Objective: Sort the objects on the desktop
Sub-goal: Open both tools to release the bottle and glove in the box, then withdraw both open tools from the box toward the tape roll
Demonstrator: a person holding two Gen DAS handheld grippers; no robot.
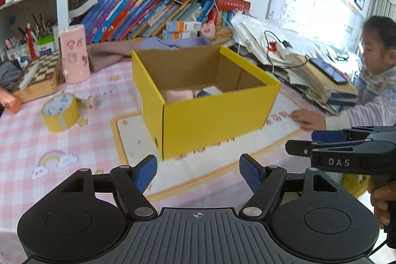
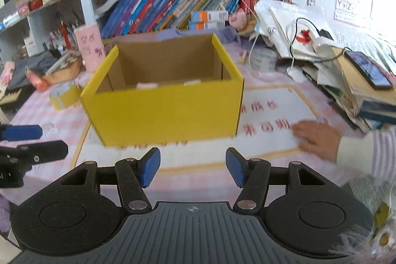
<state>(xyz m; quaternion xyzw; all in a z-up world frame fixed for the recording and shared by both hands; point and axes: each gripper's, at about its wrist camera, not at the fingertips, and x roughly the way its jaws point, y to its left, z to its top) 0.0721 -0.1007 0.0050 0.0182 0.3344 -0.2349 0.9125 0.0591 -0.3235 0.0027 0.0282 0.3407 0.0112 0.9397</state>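
Yellow corrugated cardboard formed the box point(image 1: 210, 125), open-topped, with bare brown inner walls and crisp folded rims. It stood on the pink checked tablecloth point(image 1: 29, 140), at twelve o'clock from both of your grippers and near the table's centre. Its long axis ran roughly from nine to three o'clock in the right wrist view; in the left wrist view one corner pointed toward you, at six o'clock. Inside, at the bottom, lay a pale pink soft item point(image 1: 178, 94) and something white and dark blue beside it, which could not be identified.

Your left gripper point(image 1: 198, 173) was held with its blue ribbed pads well apart and nothing between them. Your right gripper point(image 2: 193, 166) likewise stood parted and empty, short of the box's near wall.

At nine o'clock of the box lay a yellow roll of tape point(image 1: 60, 111), cylindrical and glossy, resting apart from it. A pink upright cylinder point(image 1: 74, 53) with stickers stood at ten o'clock. At three o'clock, another person's hand point(image 2: 315, 136), in a striped knit sleeve, rested flat on the white printed mat point(image 2: 272, 140).
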